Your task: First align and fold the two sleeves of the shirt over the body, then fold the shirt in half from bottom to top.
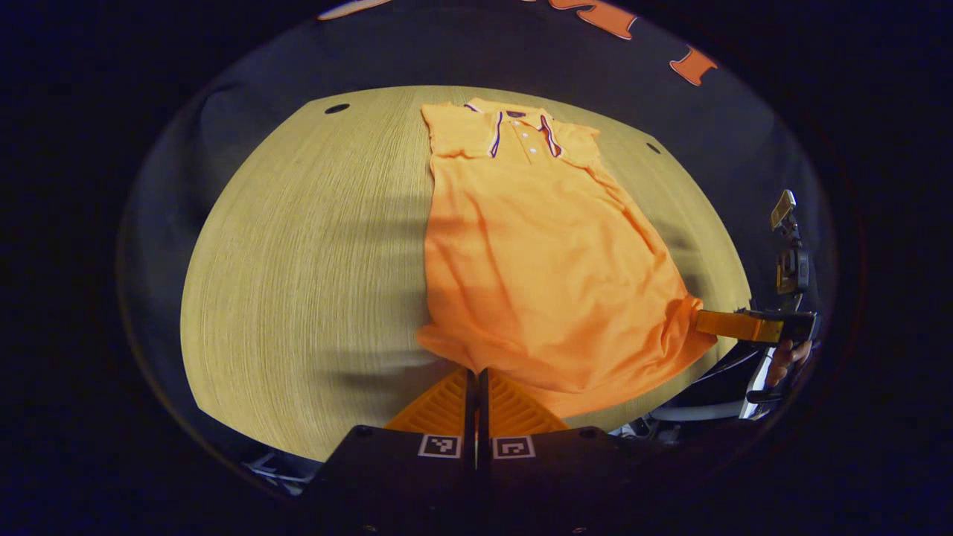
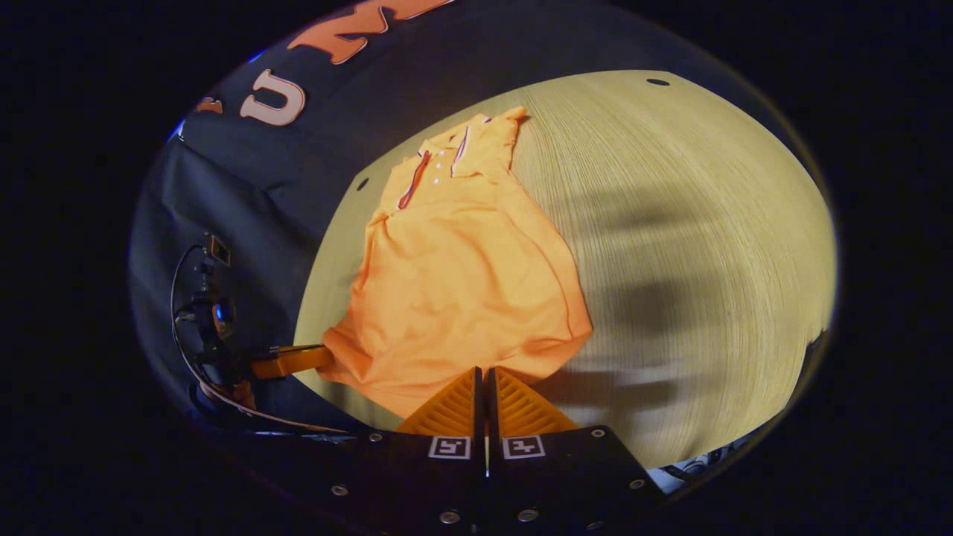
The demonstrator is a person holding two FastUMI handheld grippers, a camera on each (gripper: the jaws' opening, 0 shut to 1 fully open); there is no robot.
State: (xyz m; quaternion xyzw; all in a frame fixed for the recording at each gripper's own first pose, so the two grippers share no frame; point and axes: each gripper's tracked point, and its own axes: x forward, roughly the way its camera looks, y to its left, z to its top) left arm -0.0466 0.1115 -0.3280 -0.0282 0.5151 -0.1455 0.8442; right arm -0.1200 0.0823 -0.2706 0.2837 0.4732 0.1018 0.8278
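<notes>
An orange polo shirt lies flat on the wooden table, collar at the far end, both sleeves folded in over the body. My left gripper is shut on the bottom hem near its left corner. Off to the right, my right gripper pinches the hem's other corner, where the cloth puckers. In the right gripper view, the shirt runs away from my right gripper, whose fingers are closed on the hem, and the left gripper holds the far corner.
Bare tabletop stretches wide beside the shirt on both sides. Small dark holes mark the table's far corners. The black cloth wall stands behind the table. A hand holds the right gripper past the table's near edge.
</notes>
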